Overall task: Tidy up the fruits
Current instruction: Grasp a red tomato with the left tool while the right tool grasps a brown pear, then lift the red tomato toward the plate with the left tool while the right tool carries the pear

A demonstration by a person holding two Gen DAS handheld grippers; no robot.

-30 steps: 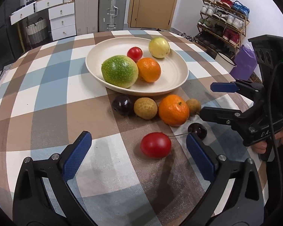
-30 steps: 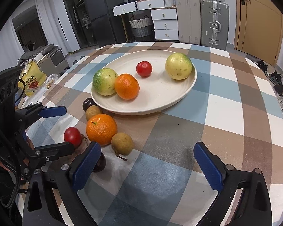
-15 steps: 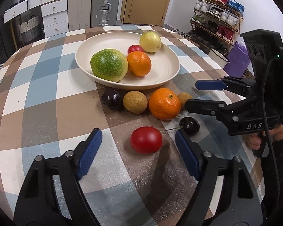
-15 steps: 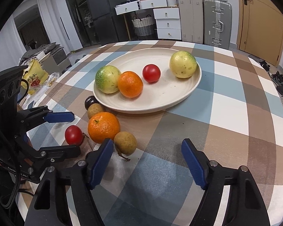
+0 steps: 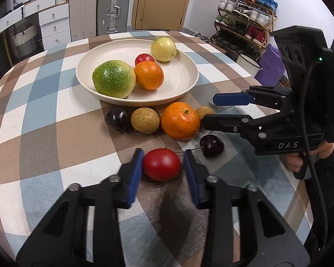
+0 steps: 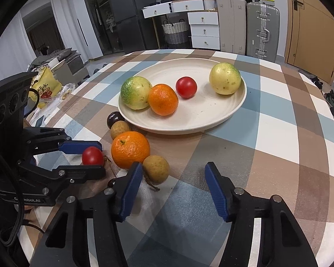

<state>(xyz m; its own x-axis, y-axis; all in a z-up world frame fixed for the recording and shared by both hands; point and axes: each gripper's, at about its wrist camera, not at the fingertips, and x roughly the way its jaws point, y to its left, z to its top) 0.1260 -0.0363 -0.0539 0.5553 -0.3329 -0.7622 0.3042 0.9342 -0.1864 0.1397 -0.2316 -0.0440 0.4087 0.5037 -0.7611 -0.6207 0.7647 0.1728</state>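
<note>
My left gripper [image 5: 163,166] is closing on a red tomato [image 5: 161,164] that lies on the checked tablecloth, with both blue pads against its sides. My right gripper [image 6: 173,178] is also closing, and its pads press on nothing. A small brown fruit [image 6: 155,170] lies just inside its left fingertip. Beside it are an orange [image 6: 130,149], another brown fruit [image 6: 119,129], a dark plum [image 6: 114,118] and a dark cherry [image 5: 211,145]. The cream plate [image 6: 211,115] holds a green fruit, an orange, a small tomato and a yellow fruit.
The round table's edge runs close behind both grippers. A shoe rack [image 5: 245,15] and a purple bag [image 5: 270,66] stand off to one side. Suitcases [image 6: 262,29] and white drawers [image 6: 203,29] line the far wall. A person's hand [image 5: 296,162] holds the right gripper.
Both pairs of jaws have narrowed from wide open. The left pads have come in against the red tomato. The right jaws are about half as wide as before, and neither hand has shifted.
</note>
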